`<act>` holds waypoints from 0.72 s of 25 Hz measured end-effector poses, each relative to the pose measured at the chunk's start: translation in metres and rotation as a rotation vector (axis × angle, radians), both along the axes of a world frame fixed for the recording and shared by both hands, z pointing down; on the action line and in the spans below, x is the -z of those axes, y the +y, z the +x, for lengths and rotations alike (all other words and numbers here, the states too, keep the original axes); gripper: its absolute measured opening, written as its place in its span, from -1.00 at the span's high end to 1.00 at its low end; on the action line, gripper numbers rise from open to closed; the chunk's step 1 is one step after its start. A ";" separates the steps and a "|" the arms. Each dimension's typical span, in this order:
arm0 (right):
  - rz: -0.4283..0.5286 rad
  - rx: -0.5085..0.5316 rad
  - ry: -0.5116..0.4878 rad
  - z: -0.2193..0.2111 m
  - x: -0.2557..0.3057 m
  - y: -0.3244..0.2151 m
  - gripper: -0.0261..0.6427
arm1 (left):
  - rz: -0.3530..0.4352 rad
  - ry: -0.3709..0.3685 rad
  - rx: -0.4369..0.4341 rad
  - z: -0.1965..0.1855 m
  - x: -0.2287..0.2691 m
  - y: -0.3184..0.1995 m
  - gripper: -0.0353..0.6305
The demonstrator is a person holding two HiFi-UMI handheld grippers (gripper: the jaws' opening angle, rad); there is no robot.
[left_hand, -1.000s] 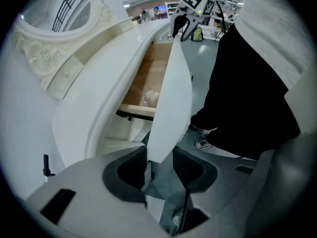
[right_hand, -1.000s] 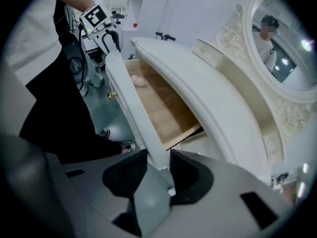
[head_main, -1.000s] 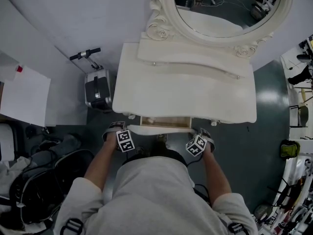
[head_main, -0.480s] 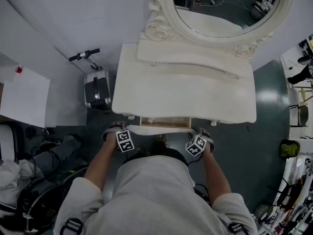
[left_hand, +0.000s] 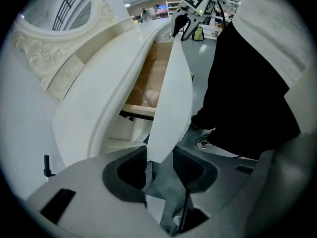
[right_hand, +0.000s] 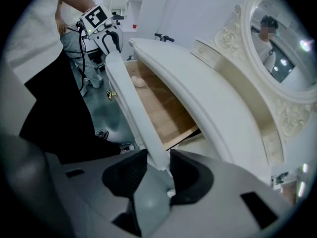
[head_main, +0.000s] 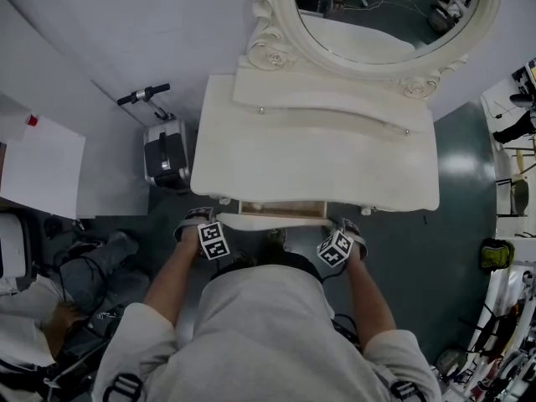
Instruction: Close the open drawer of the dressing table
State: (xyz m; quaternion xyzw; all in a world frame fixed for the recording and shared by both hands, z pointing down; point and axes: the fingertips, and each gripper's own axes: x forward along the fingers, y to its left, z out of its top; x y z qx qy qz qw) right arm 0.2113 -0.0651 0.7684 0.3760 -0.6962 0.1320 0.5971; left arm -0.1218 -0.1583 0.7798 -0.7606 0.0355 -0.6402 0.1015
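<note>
Two grippers are held close in front of the person's grey top, one at each end of the drawer front [head_main: 276, 221]. The left gripper [left_hand: 159, 163] has its jaws apart astride the panel's left end, with a gap showing beside one pad. The right gripper [right_hand: 157, 168] straddles the right end the same way, jaws wide and not clamped. The drawer [head_main: 283, 209] stands out a short way from under the front edge of the dressing table [head_main: 318, 162]. A strip of its wooden floor shows, and a small pale object [right_hand: 139, 82] lies inside. Left of the table, a black-and-silver case [head_main: 166, 157] stands just beside its edge; on the right runs dark floor [head_main: 461, 249]. Farthest back, the oval mirror [head_main: 385, 15] rises at the wall.
</note>
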 end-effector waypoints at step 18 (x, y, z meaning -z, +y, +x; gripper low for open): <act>0.006 -0.004 0.000 0.003 -0.001 -0.008 0.48 | 0.008 -0.001 0.007 0.002 0.000 -0.008 0.41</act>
